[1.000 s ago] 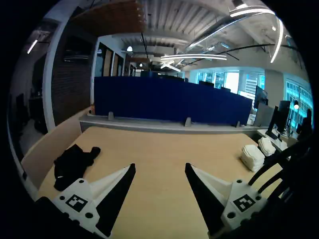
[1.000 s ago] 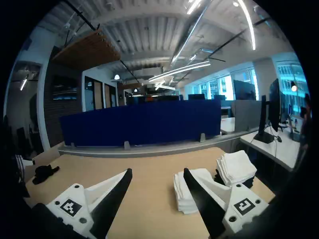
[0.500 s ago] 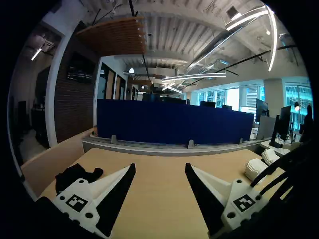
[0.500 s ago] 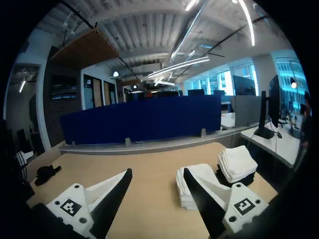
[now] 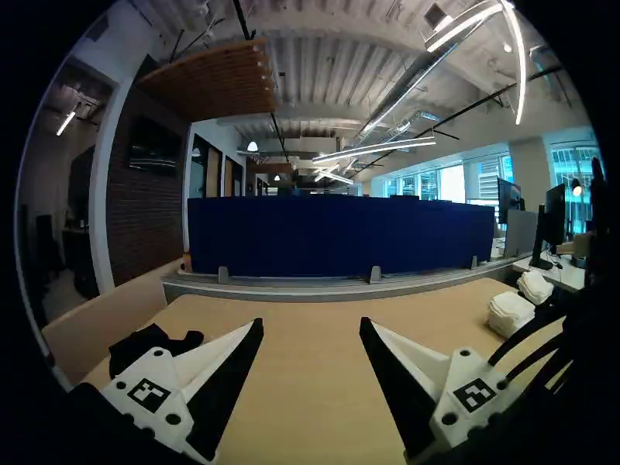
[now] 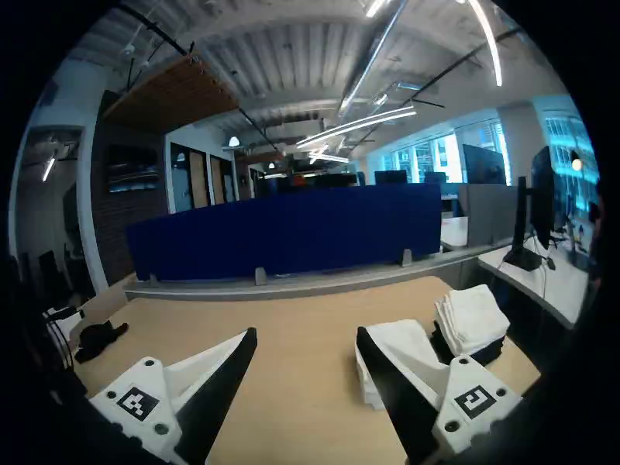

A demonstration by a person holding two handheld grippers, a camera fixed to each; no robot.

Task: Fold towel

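Observation:
A crumpled black towel (image 5: pixel 151 345) lies near the table's left end, just beyond my left gripper's left finger; in the right gripper view the black towel (image 6: pixel 98 339) is small and far left. Two stacks of folded white towels (image 5: pixel 512 311) sit at the right end of the table. In the right gripper view one white stack (image 6: pixel 395 360) lies just behind my right finger and a second stack (image 6: pixel 473 319) rests on something dark. My left gripper (image 5: pixel 310 364) is open above the wood, holding nothing. My right gripper (image 6: pixel 306 372) is open too, nothing between its fingers.
The light wooden table (image 5: pixel 310 341) ends at a grey rail and a blue divider panel (image 5: pixel 341 232) at the back. A second desk with a monitor (image 6: pixel 535 209) stands to the right. Dark bars (image 5: pixel 535 341) cross the left gripper view's right edge.
The left gripper has tilted up, so the black towel and white stacks sit lower in its view. The right gripper has shifted slightly; the stacks have drifted a little right. Both stay open.

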